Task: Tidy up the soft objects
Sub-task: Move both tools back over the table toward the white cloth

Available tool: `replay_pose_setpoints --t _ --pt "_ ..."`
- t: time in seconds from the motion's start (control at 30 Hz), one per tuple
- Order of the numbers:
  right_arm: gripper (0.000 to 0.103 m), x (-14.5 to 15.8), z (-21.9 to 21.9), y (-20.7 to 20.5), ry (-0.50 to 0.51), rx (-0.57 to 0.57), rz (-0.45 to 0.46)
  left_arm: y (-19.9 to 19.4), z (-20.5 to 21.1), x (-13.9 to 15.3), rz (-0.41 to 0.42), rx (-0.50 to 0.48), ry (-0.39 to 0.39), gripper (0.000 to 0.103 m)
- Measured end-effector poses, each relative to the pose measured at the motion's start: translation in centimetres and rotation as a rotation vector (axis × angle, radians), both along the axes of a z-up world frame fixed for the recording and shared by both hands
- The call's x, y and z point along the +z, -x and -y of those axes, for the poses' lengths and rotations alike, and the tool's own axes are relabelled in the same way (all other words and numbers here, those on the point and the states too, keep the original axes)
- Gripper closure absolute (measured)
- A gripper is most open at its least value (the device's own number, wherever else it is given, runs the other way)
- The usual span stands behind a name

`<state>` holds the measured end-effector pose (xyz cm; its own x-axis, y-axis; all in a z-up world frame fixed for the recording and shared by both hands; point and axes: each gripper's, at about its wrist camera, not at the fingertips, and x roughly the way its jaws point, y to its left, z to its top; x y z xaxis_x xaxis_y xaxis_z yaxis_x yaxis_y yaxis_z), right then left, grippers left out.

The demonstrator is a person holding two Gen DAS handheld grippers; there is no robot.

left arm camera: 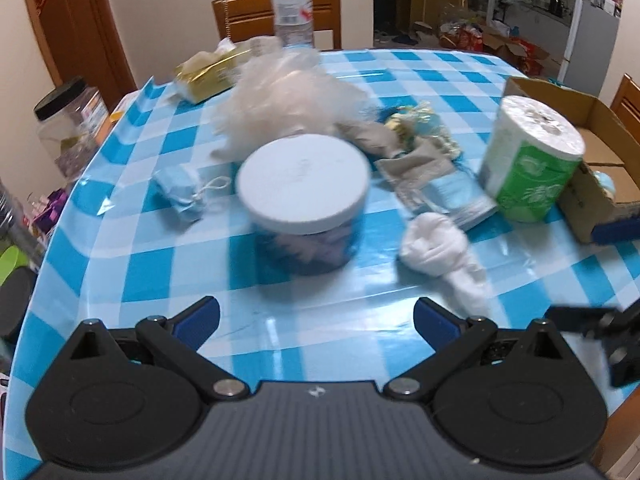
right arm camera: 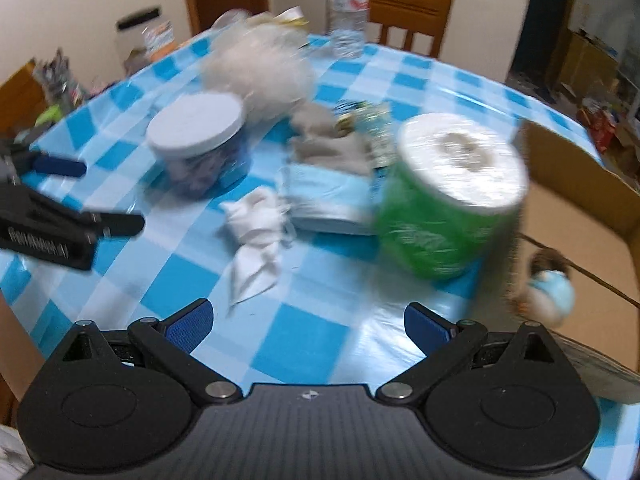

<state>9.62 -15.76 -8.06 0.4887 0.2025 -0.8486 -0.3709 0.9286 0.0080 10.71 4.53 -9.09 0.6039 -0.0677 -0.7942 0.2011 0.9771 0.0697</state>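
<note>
2 grippers hang above a round table (left arm camera: pixel 132 216) covered in a blue-and-white checked cloth, both with jaws spread wide and nothing between them. The left gripper (left arm camera: pixel 316 320) points at the middle of the table; the right gripper (right arm camera: pixel 306 322) sits to its right and looks toward the table's right part.

An open cardboard box (left arm camera: pixel 600 148) stands at the table's right edge, and the right wrist view shows a small toy in light blue (right arm camera: pixel 550 290) lying inside it, too blurred to name further. Just left of the box stands a toilet paper roll (left arm camera: pixel 528 160) in green printed wrap, upright. A fluffy white bundle (left arm camera: pixel 280 100) lies toward the far side of the table, with a gold tissue pack (left arm camera: pixel 208 74) beyond it on the left and a clear water bottle (left arm camera: pixel 292 4) upright near the far edge.

1 jar with a white lid (left arm camera: pixel 303 184) stands near the centre, straight ahead of the left gripper, with bluish and purple contents that are too blurred to identify. Between the jar and the roll lies a heap of soft things: a beige cloth (left arm camera: pixel 416 160), a light blue flat pack (left arm camera: pixel 464 196) touching the roll's base, and a small patterned pouch (left arm camera: pixel 416 120) behind them. A crumpled white sock (left arm camera: pixel 436 244) lies nearer, just in front of that heap. A folded light blue face mask (left arm camera: pixel 180 192) with a white ear loop lies alone to the left of the jar.
</note>
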Motion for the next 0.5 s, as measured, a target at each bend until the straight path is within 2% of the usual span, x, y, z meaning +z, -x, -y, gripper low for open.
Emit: replay_pose_setpoints --t 0.33,0.5 --pt "0.0 -4.0 -6.3 -2.9 0.027 0.029 -0.009 -1.6 -4.4 -0.8 -0.025 0.012 0.016 0.001" --pt "0.0 -4.9 -8.1 -3.8 0.035 0.039 0.006 -3.0 -6.3 -0.8 -0.025 0.031 0.012 0.001"
